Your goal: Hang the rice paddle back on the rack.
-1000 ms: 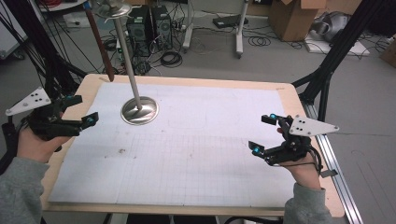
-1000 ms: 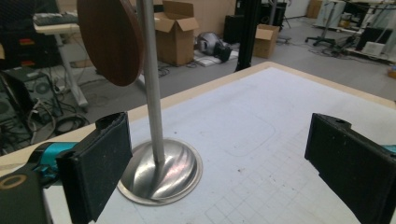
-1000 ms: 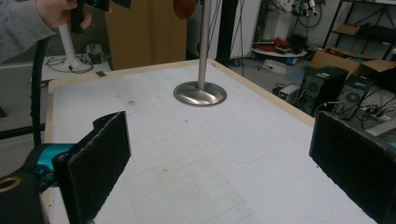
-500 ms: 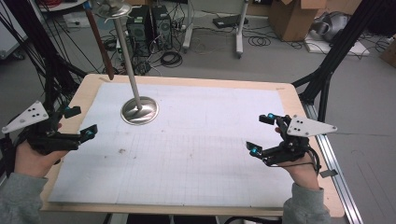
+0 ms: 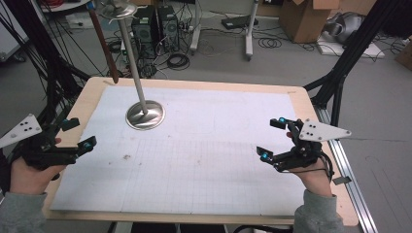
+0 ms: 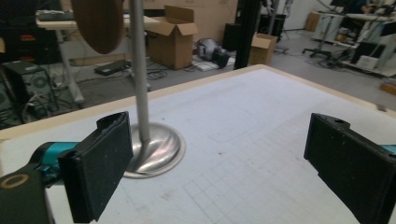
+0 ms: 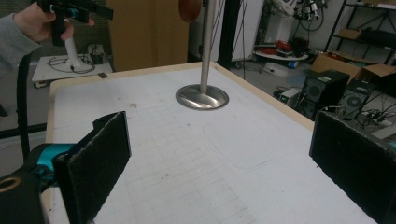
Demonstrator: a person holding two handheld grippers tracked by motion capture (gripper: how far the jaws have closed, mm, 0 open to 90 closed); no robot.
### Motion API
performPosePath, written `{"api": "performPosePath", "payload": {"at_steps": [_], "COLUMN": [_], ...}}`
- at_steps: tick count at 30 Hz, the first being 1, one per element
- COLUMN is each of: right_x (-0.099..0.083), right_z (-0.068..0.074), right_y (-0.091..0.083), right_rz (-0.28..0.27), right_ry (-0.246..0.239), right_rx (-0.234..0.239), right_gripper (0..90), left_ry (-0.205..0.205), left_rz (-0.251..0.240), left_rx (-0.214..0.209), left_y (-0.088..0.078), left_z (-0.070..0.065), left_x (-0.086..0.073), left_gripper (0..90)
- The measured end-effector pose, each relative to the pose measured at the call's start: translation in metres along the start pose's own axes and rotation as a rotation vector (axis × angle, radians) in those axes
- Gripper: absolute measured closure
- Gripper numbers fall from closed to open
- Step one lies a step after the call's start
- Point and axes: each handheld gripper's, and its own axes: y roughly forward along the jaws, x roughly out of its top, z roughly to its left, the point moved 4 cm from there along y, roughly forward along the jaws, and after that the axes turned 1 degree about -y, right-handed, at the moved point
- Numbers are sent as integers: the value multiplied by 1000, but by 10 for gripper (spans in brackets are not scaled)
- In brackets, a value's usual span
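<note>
Stand's [image 5: 144,114] top and hanging brown piece [image 6: 99,23] cut off by frame edges.

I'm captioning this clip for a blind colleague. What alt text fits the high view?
Two hand-held grippers hover open over a white gridded mat on a wooden table, the left gripper at the left edge, the right gripper near the right edge. A metal stand with a round base stands at the far left of the mat.

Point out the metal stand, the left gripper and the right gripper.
metal stand [image 5: 145,115]: high view, on its round base plate.
left gripper [image 5: 77,133]: high view, midway between its two open jaw tips.
right gripper [image 5: 271,138]: high view, midway between its two open jaw tips.
</note>
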Motion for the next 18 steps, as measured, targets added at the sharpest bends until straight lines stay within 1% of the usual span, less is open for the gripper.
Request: {"api": "performPosePath", "payload": {"at_steps": [1,3,4,5,6,7,9,11,13,15,17,18], "right_x": [-1,-3,-3,-4,-5,-6,-7,-7,-8,-9,-11,-11], "right_z": [-1,-3,-5,-6,-7,-7,-10,-11,-12,-14,-16,-16], "right_y": [0,-1,-1,-2,-2,-3,-5,-7,-9,-10,-12,-13], "right_rz": [-3,0,-5,-5,-12,-10,-19,-27,-28,-29,-25,-29], "right_ry": [2,12,13,24,22,32,34,38,43,48,50,54], "right_rx": [-5,-10,-15,-18,-19,-22,-27,-32,-33,-41,-55,-57], "right_gripper": [40,40,41,41,41,40,40,40,40,40,40,40], "left_ry": [2,3,0,1,1,-5,-20,-24,-22,-18,-8,-10], "left_rz": [1,-2,-6,-10,-11,-13,-21,-32,-22,-42,-32,-32], "left_rx": [6,4,7,16,20,20,14,13,36,37,54,58], "left_y": [-1,-3,-4,-5,-6,-7,-10,-12,-13,-16,-17,-17], "left_z": [-1,-1,-1,-1,0,0,0,1,3,3,4,4], "left_x": [0,-1,-1,-2,-3,-4,-7,-10,-10,-10,-13,-14], "left_gripper": [84,84,84,84,84,84,83,83,83,83,83,83]}}
